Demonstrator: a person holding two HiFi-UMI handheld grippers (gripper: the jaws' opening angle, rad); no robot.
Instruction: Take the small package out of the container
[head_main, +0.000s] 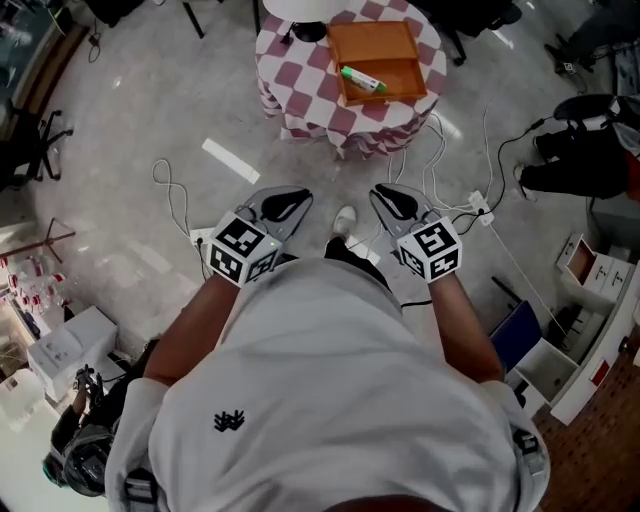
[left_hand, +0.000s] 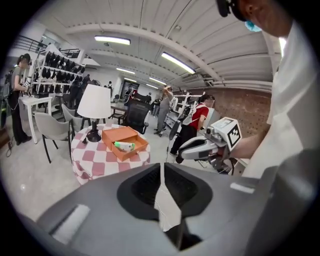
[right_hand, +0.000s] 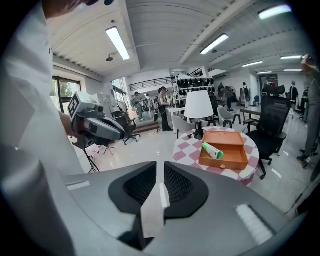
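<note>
Two grippers hang well short of the checkered table; left gripper jaws meet, empty; right gripper jaws stand a slit apart, empty; small package lies inside the orange container on that table.

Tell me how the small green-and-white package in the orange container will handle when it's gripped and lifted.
The package looks small and slim, so it is probably light. Its straight edges suggest a carton, likely stiff but crushable under a hard squeeze. It lies loose in the open orange container, so it may slide if nudged.
</note>
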